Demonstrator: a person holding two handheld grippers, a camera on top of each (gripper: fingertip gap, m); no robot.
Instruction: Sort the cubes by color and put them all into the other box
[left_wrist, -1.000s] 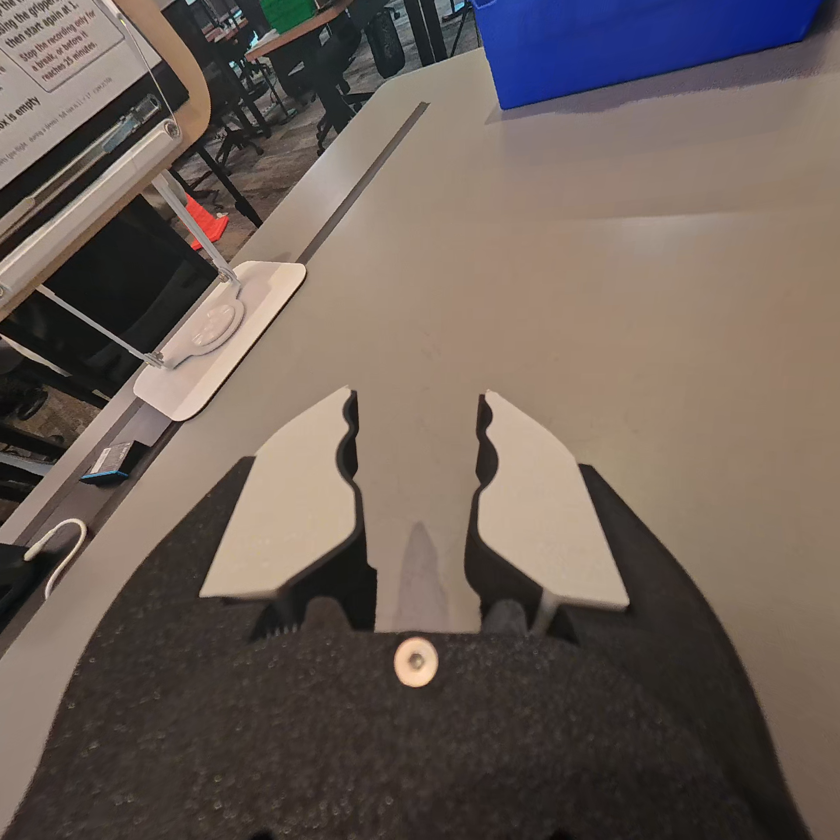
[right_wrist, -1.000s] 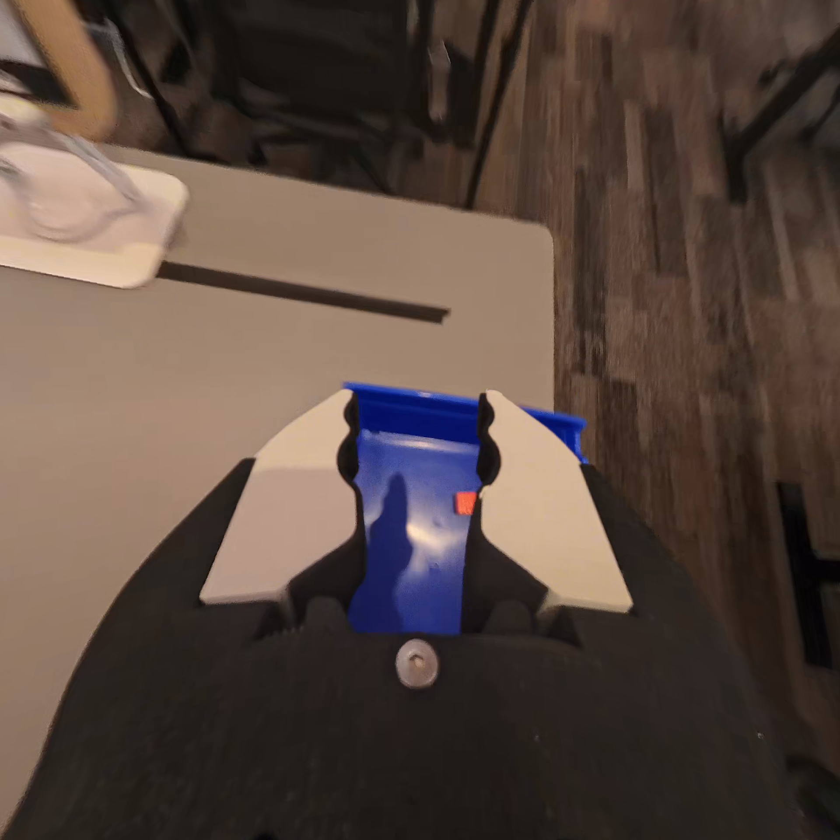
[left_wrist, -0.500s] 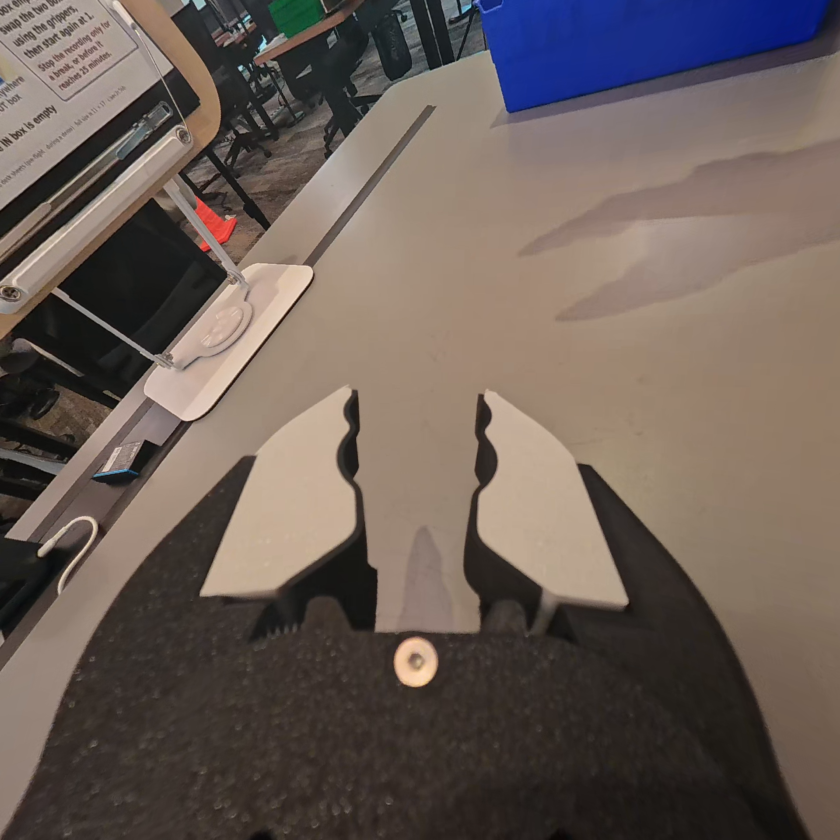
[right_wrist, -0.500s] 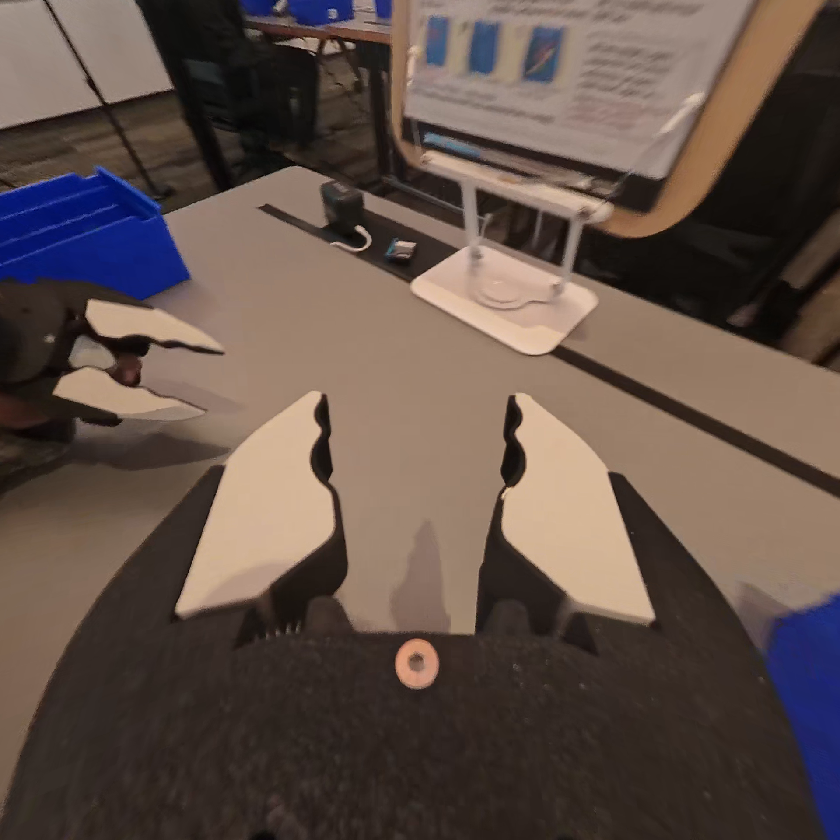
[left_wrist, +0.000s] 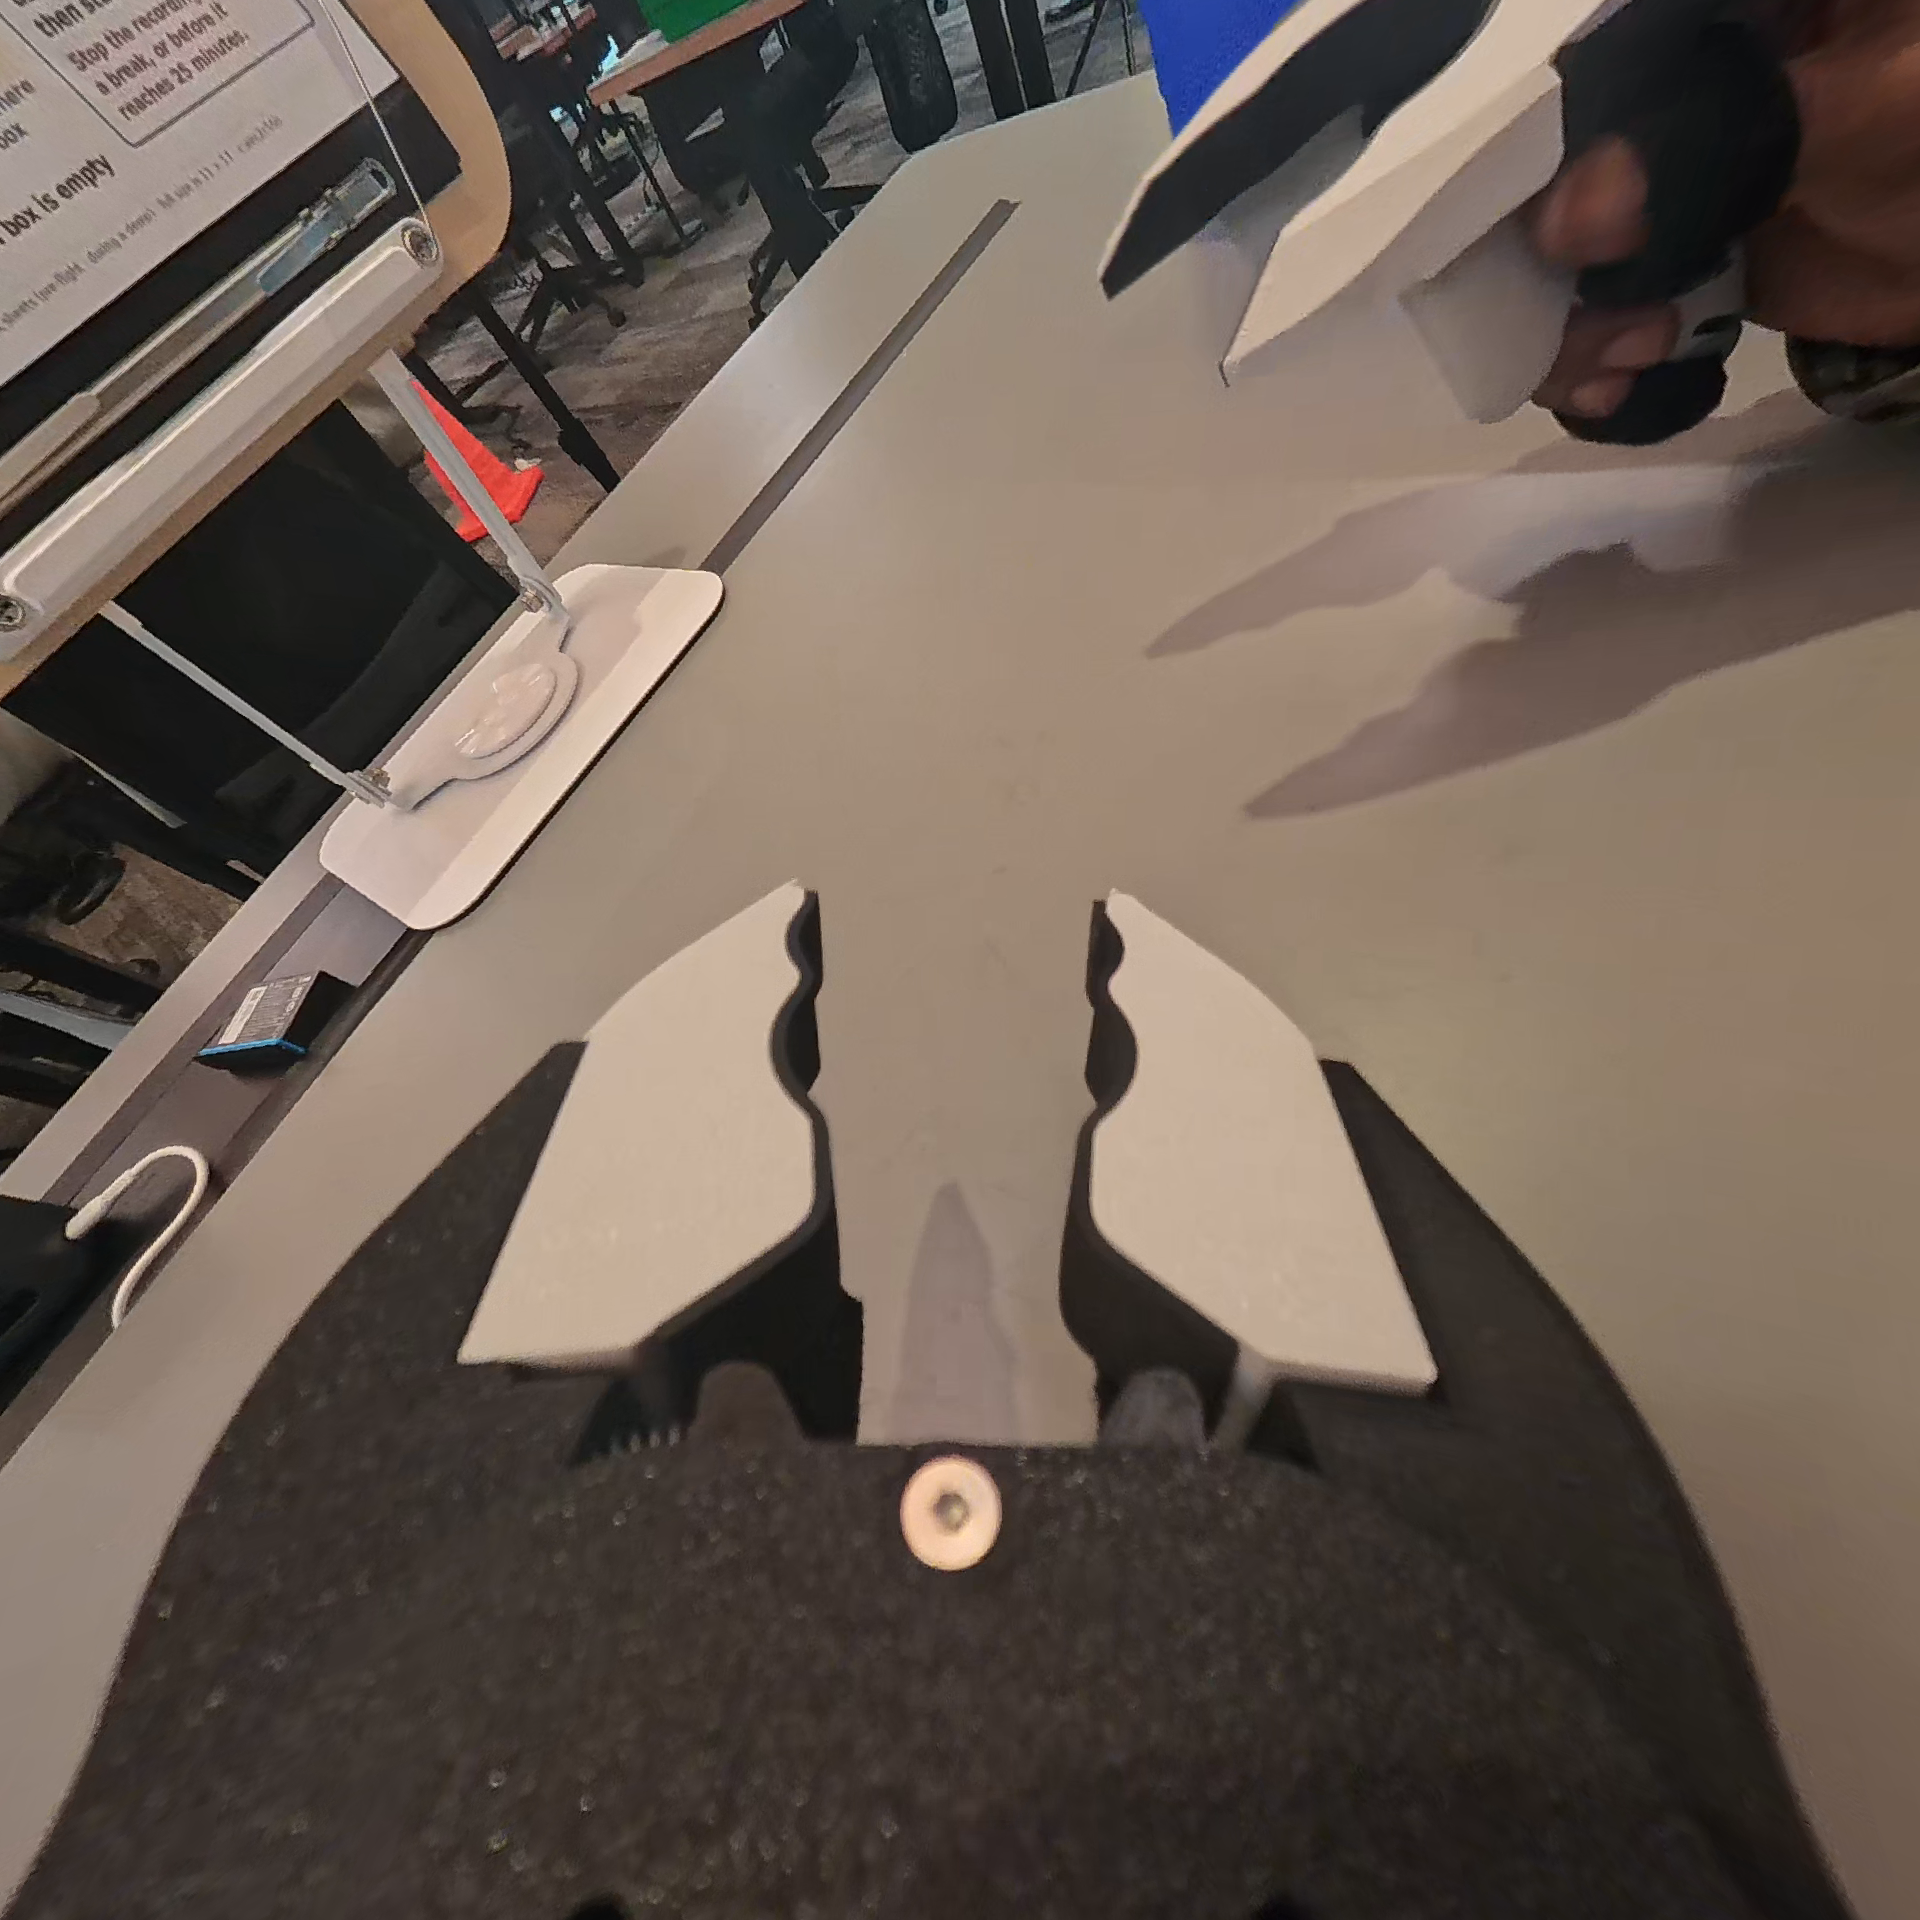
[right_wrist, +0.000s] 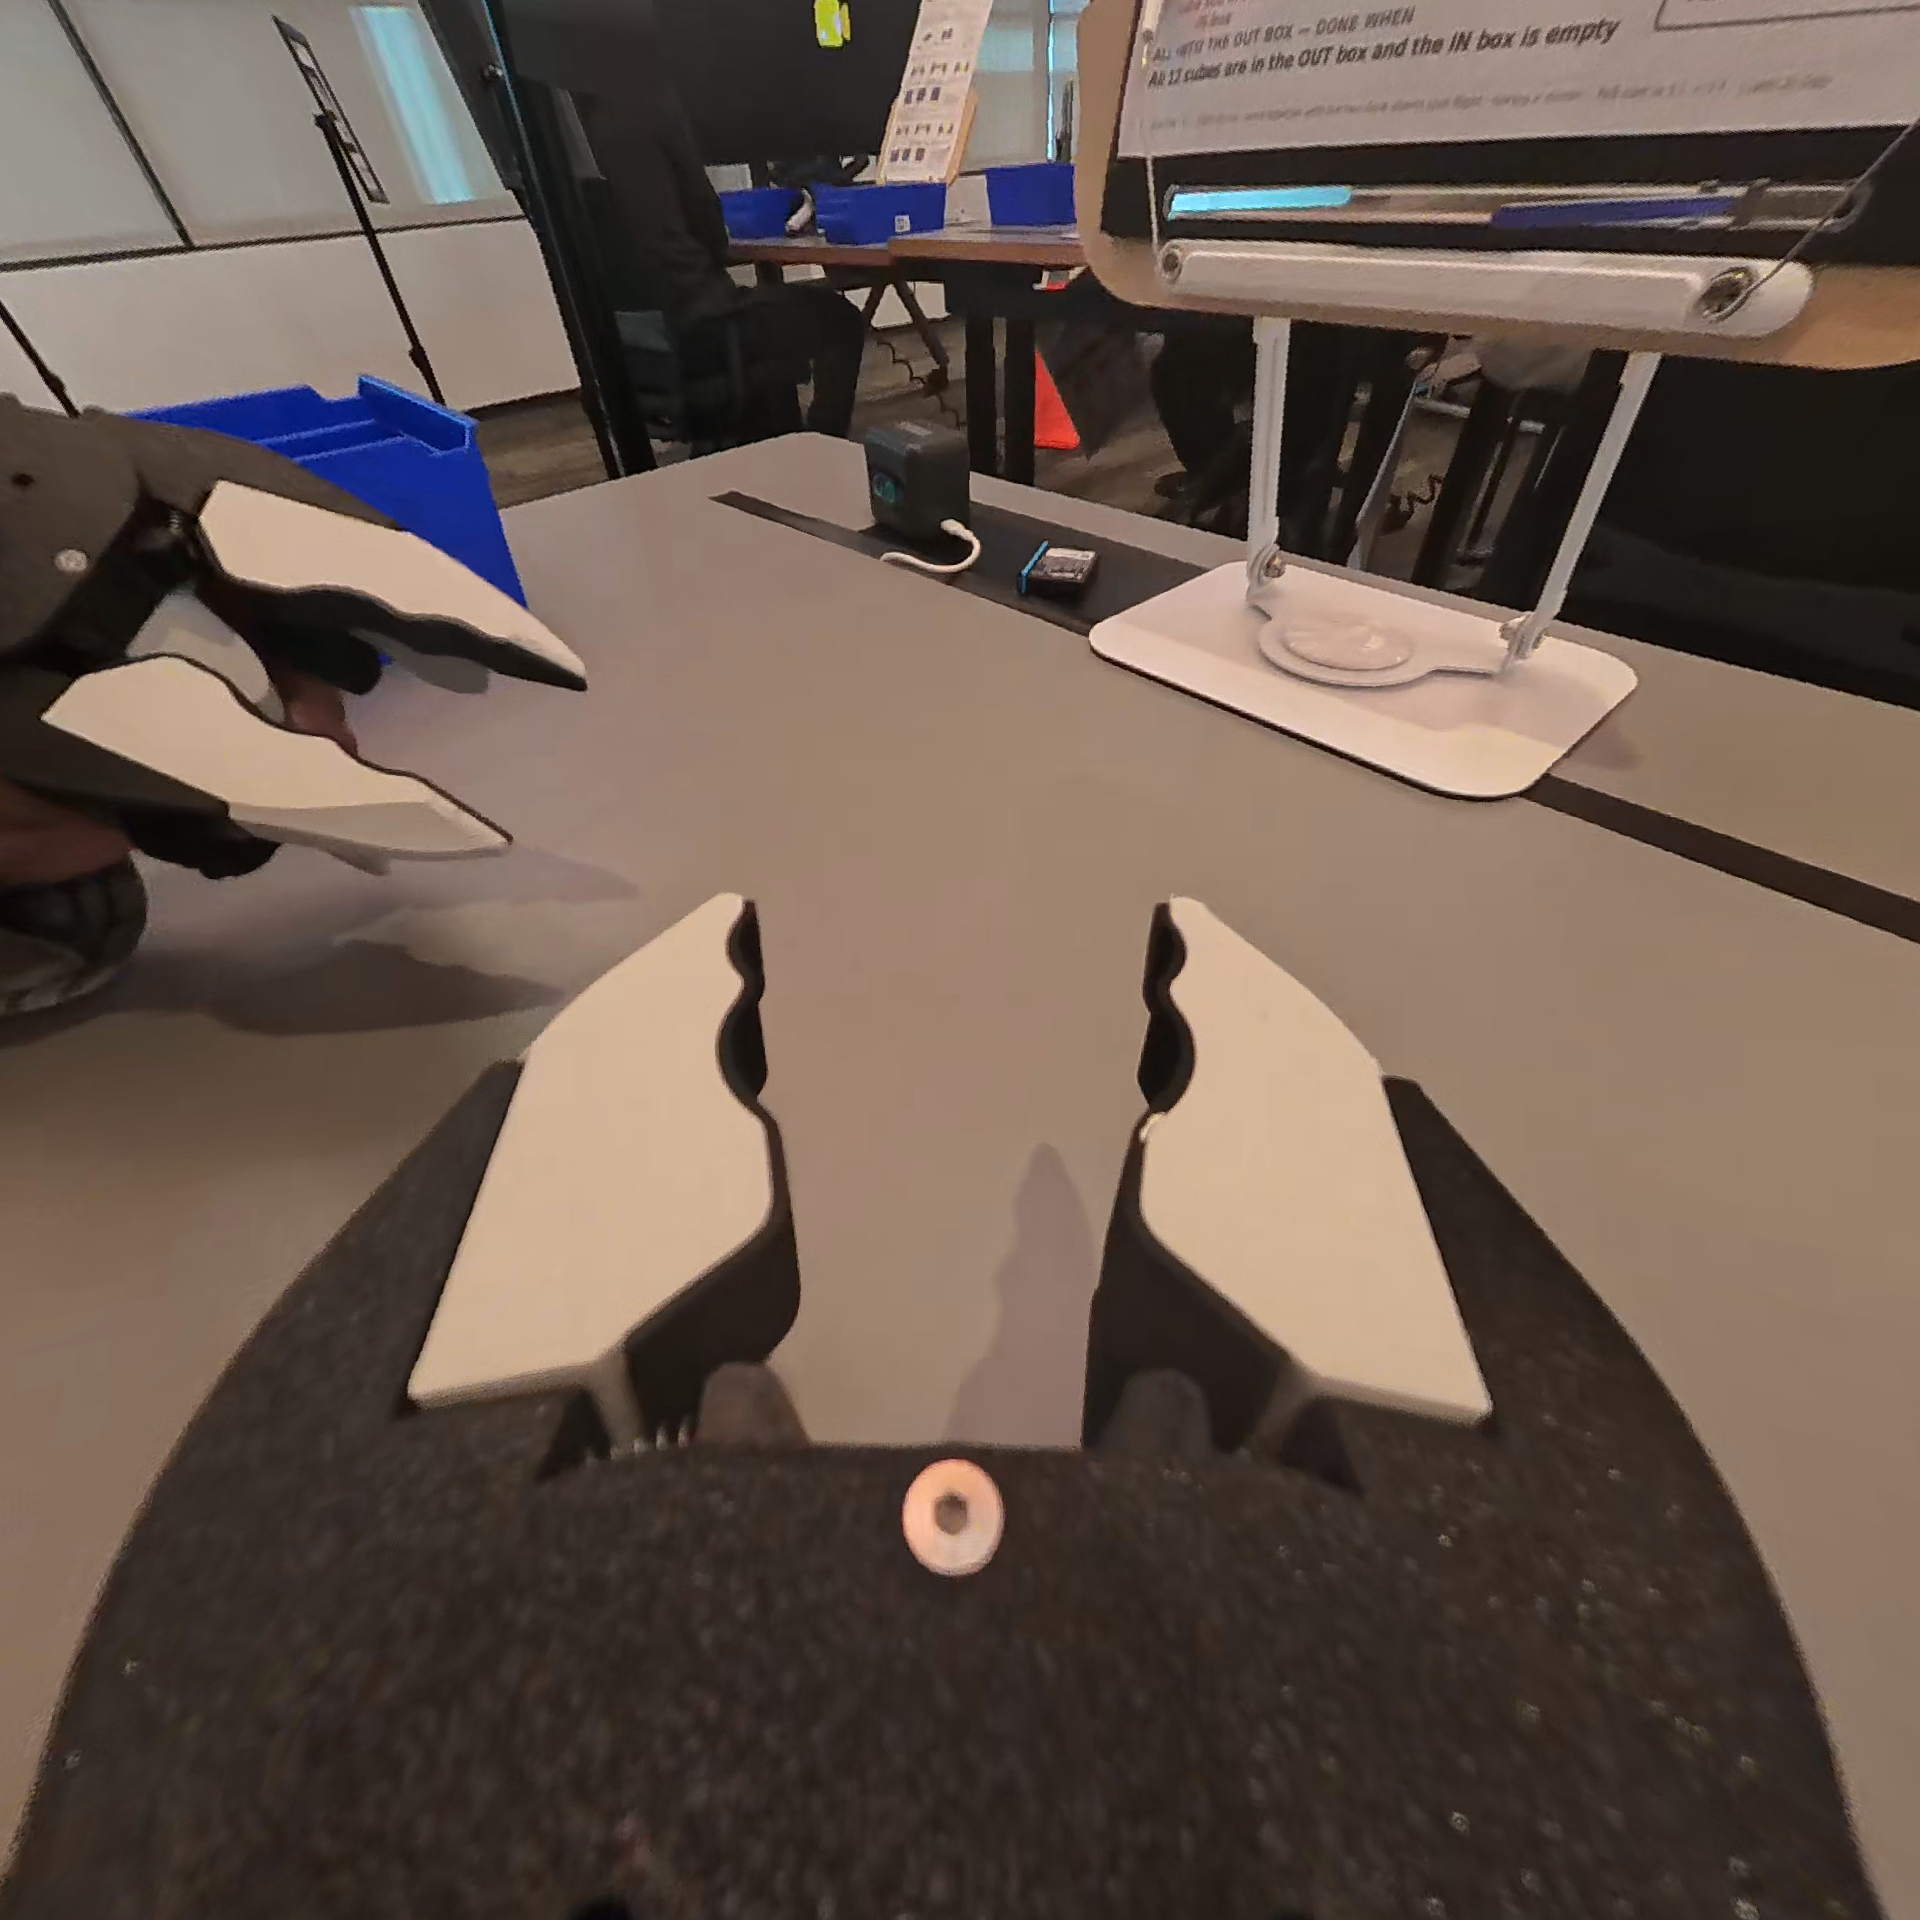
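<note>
Cubes are nowhere in view; both grippers, left (left_wrist: 951, 987) and right (right_wrist: 951, 997), hover over the bare table (right_wrist: 935, 748), jaws released and empty. Held so near each other, they could collide while swinging toward the blue box (right_wrist: 405, 473).

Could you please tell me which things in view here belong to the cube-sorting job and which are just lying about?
Job:
left gripper, open
right gripper, open
blue box
No cubes show.

Lying about:
white stand with its instruction sheet
black device
white cable
small black-and-blue block
</note>
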